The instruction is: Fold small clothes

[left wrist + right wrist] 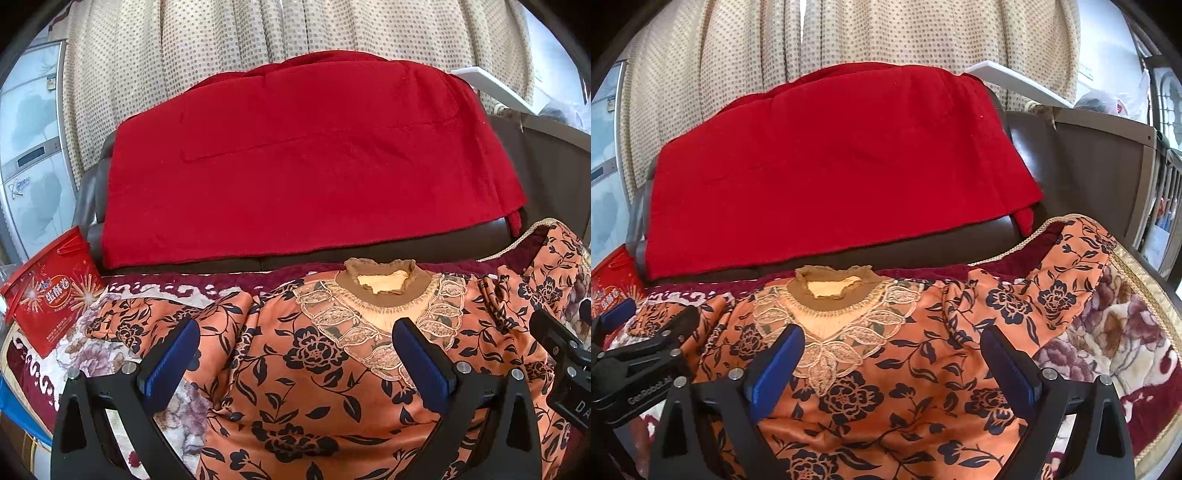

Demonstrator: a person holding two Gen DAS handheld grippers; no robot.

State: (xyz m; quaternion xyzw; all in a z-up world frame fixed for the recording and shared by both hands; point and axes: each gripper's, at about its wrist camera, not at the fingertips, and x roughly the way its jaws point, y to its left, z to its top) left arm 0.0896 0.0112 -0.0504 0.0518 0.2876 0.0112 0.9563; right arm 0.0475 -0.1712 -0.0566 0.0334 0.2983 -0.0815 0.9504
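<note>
Left wrist view first: my left gripper (295, 354) stands spread as wide as it goes, blue pads apart and nothing between them, angled down over the chest of the orange floral top (306, 391). The right gripper (892, 360) is the same from its own camera, jaws fully apart and empty, poised just beside the lace collar (827, 314) and the right shoulder. The top lies face up and spread flat on a patterned blanket (1108, 332) over the sofa seat, neck toward the backrest, one sleeve (1067, 258) bunched up toward the armrest and the other sleeve (147, 317) reaching toward a red snack tub (48, 291). A red throw (295, 158) drapes the sofa back behind it. I judge that folding has not started: the garment is laid out and neither tool touches cloth. My next move, I think, calls for lowering each gripper onto a sleeve or shoulder edge, pinching only the upper layer clear of the blanket beneath, then carrying both sides inward across the body.
</note>
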